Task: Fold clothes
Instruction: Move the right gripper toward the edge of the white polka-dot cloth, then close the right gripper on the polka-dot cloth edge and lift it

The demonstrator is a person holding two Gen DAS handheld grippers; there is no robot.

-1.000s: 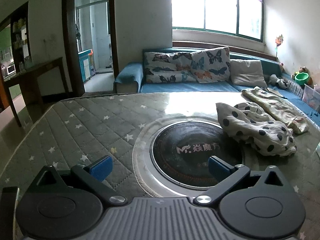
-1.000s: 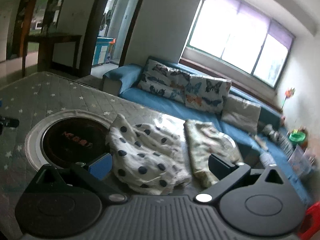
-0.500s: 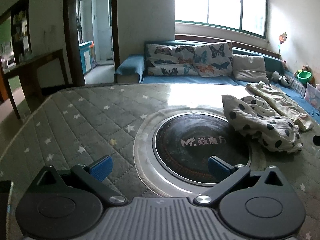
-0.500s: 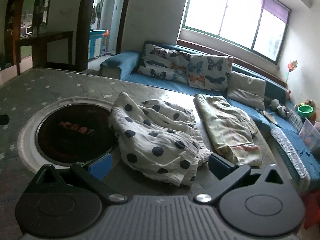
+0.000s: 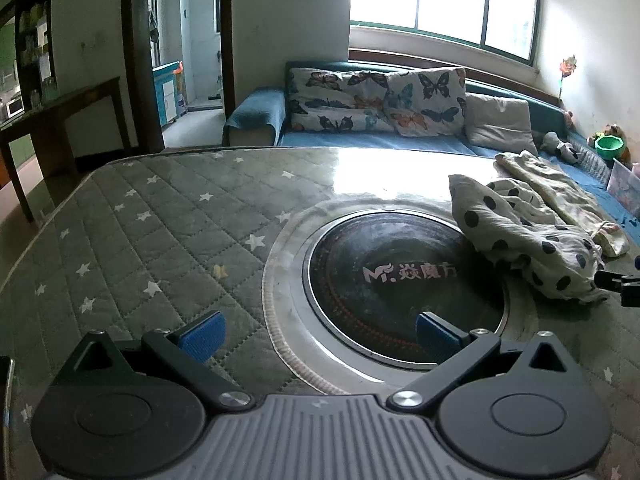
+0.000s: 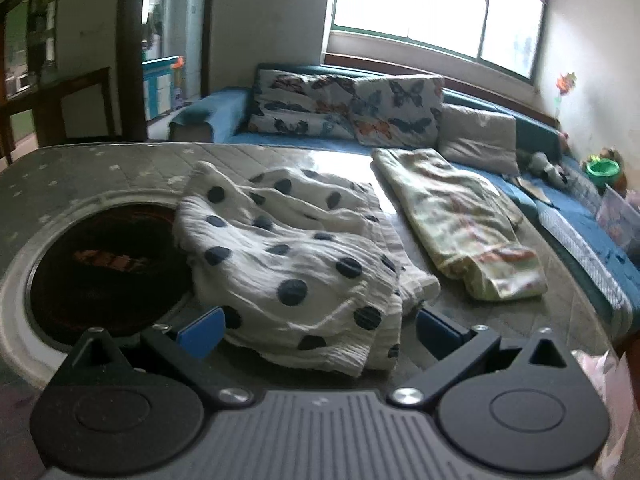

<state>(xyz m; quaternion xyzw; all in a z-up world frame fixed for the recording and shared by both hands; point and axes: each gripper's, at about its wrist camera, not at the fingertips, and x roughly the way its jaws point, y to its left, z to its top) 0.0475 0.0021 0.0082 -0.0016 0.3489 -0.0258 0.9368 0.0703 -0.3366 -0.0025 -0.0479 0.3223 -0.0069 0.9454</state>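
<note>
A crumpled white garment with dark polka dots (image 6: 296, 256) lies on the table, partly over the round cooktop rim; it also shows in the left wrist view (image 5: 520, 232). A folded cream patterned garment (image 6: 456, 216) lies to its right, also seen in the left wrist view (image 5: 560, 196). My right gripper (image 6: 316, 332) is open, its blue pads either side of the polka-dot garment's near edge, which lies between them. My left gripper (image 5: 316, 336) is open and empty over the cooktop's near rim. The right gripper's tip (image 5: 618, 284) shows at the left view's right edge.
The table (image 5: 160, 232) has a grey quilted star cover with a round black inset cooktop (image 5: 400, 276) in the middle. A blue sofa (image 5: 360, 136) with butterfly cushions stands behind. A dark side table (image 5: 60, 120) and a doorway are at the left.
My right gripper has moved forward and down to the polka-dot garment, whose near edge now lies between the pads. My left gripper has shifted slightly nearer the cooktop.
</note>
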